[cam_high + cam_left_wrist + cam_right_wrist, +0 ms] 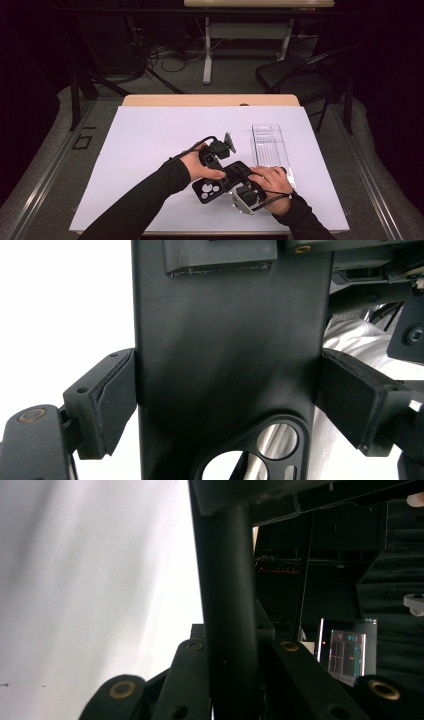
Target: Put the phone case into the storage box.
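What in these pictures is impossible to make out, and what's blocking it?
- High view: the middle of the black phone case lies under the hands and both grippers.
- Left gripper view: the case's top and bottom run off the frame edges.
- Right gripper view: the fingers' pads sit behind the case edge and below the frame.
- High view: the clear plastic package is too small to read.

The right tool (232, 680) is clamped on the thin edge of a black case (227, 590)
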Motion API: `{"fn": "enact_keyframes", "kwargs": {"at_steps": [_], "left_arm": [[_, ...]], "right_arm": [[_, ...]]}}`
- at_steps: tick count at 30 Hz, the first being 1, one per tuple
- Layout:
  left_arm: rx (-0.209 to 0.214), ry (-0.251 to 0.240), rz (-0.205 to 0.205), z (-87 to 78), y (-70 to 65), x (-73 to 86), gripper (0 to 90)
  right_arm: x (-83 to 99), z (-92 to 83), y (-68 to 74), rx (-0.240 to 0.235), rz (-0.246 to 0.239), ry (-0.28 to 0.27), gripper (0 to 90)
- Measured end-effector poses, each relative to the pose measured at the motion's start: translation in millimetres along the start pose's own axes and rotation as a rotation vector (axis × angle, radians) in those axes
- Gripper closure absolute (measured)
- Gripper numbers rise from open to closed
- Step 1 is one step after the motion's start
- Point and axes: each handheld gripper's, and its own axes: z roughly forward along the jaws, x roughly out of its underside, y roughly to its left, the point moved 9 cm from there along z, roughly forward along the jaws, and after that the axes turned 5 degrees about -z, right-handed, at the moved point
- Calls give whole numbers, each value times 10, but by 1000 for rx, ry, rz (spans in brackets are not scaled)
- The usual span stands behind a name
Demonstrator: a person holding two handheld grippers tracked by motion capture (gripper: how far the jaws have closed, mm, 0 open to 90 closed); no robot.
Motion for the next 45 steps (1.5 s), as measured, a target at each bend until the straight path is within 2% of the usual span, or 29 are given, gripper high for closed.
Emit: {"fn": "enact_keyframes", "kwargs": {"at_steps": [11, 19, 22, 32, 37, 45], "left_arm": [[23, -9, -8, -21, -13, -1, 137], [17, -14, -5, -19, -14, -4, 144], [15, -25, 9, -35, -32, -15, 202], [14, -41, 14, -55, -36, -22, 207], [17, -61, 20, -86, -42, -22, 207], [22, -104, 19, -168, -19, 19, 207]], "right_arm": [[6, -6, -5, 4, 15, -4, 873], [1, 6, 20, -9, 19, -7, 877], [10, 18, 24, -16, -2, -1, 879], [21, 18, 37, -22, 21, -6, 880], [26, 12, 31, -21, 39, -11, 881], [41, 7, 25, -25, 33, -5, 881]]}}
